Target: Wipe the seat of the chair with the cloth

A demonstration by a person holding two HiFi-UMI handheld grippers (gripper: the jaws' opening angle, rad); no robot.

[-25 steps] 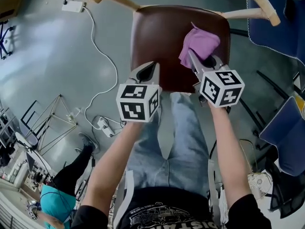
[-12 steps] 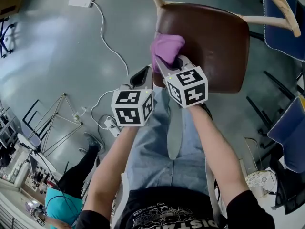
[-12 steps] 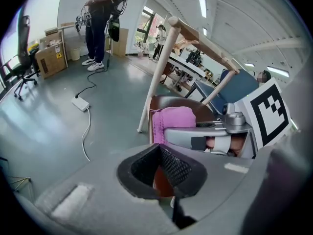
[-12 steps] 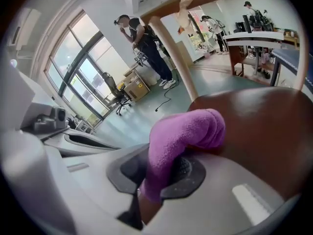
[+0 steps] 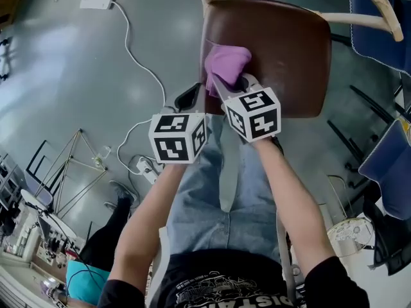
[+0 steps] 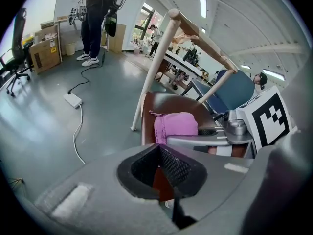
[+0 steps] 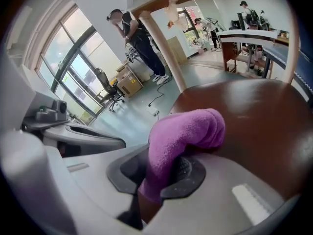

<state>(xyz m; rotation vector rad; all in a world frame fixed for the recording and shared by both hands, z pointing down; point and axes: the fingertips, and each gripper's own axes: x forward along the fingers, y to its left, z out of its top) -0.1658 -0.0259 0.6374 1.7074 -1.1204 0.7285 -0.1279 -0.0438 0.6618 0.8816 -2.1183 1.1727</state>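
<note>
Two hand-held tongs work over a chair whose smooth, glossy dark-brown seat [image 5: 289, 50] has rounded corners and is carried on pale, round wooden rails [image 5: 357, 18]. The right tongs [image 5: 232, 83] are clamped on a purple cloth [image 5: 226, 61] of nubbly terry texture. The cloth is bunched into a soft roll and rests on the seat near its front left corner. The left tongs [image 5: 191, 99], just beside them at the seat's front edge, have their ribbed black pads drawn together at the tips with nothing between them. Each of the tongs carries a white cube [image 5: 178, 137] printed with black square markers; these bear no readable lettering. White print on the person's black shirt [image 5: 225, 287] is cut off by the frame edge and cannot be read with certainty. On the grey, polished floor [image 5: 58, 82] a white cable [image 5: 137, 49] curves from a flat rectangular adapter [image 5: 97, 0] to a power strip [image 5: 144, 167]. Blue upholstered chairs [image 5: 377, 24] stand to the right.
</note>
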